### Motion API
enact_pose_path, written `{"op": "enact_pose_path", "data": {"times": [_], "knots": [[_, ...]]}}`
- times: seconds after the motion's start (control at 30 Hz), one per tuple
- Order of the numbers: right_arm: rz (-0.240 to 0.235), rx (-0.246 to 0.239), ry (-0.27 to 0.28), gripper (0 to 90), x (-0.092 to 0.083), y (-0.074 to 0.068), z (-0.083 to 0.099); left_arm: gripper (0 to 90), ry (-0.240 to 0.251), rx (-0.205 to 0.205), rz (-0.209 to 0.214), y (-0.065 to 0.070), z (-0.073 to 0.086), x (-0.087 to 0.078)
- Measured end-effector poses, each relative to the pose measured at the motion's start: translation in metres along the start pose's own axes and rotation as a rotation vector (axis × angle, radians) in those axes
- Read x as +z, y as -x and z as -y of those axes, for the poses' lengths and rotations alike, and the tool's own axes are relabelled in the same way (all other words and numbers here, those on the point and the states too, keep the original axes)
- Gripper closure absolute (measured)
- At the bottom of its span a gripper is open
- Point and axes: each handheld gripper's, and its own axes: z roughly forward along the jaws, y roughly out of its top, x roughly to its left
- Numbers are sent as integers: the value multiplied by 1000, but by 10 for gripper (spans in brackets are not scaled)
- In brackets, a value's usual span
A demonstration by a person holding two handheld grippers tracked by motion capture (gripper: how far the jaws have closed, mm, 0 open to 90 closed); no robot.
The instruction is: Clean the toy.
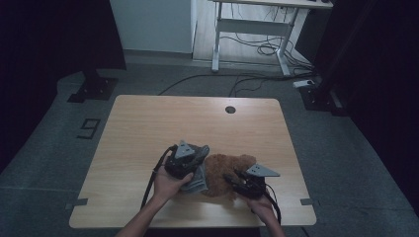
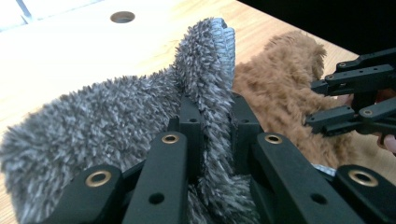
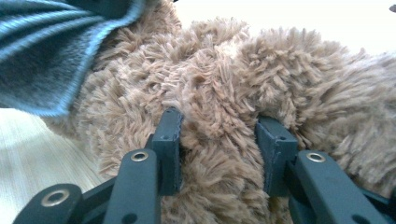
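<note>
My left gripper (image 2: 212,126) pinches a fold of the grey fuzzy cloth (image 2: 107,116) between its fingers; my right gripper (image 3: 219,140) clamps the brown fuzzy cloth (image 3: 261,79), both low on the table (image 1: 148,123).

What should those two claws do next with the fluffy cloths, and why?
Probably lift the left claw a little to draw the grey cloth off the brown cloth. The left claw is shut on a fold of the grey one, the right claw pinches the brown one, and the grey edge overlaps it.
</note>
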Motion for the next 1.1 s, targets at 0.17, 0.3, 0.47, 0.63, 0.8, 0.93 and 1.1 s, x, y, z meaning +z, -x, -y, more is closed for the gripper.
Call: {"op": "enact_pose_path", "data": {"times": [0.17, 0.3, 0.47, 0.63, 0.8, 0.93, 1.1], "knots": [[-8, 17, 5, 582, 0, 2, 0, 790, -6, -65, -57, -29, 16, -16], [-4, 14, 4, 582, 0, 1, 0, 789, 0, -105, -73, -45, 24, -25], [-2, 16, 5, 583, 0, 2, 0, 789, -8, -63, -62, -35, 12, -22], [16, -2, 2, 582, 1, 0, 0, 788, -18, -4, -26, -8, -10, 0], [9, 3, 1, 582, 0, 1, 0, 789, -80, 49, -6, 20, -18, 38], [-1, 13, 3, 582, -1, 4, 1, 788, -101, 7, -10, 7, -11, 36], [-1, -12, -6, 581, 0, -1, -1, 789, -63, -18, -18, -9, 8, 11]]}}
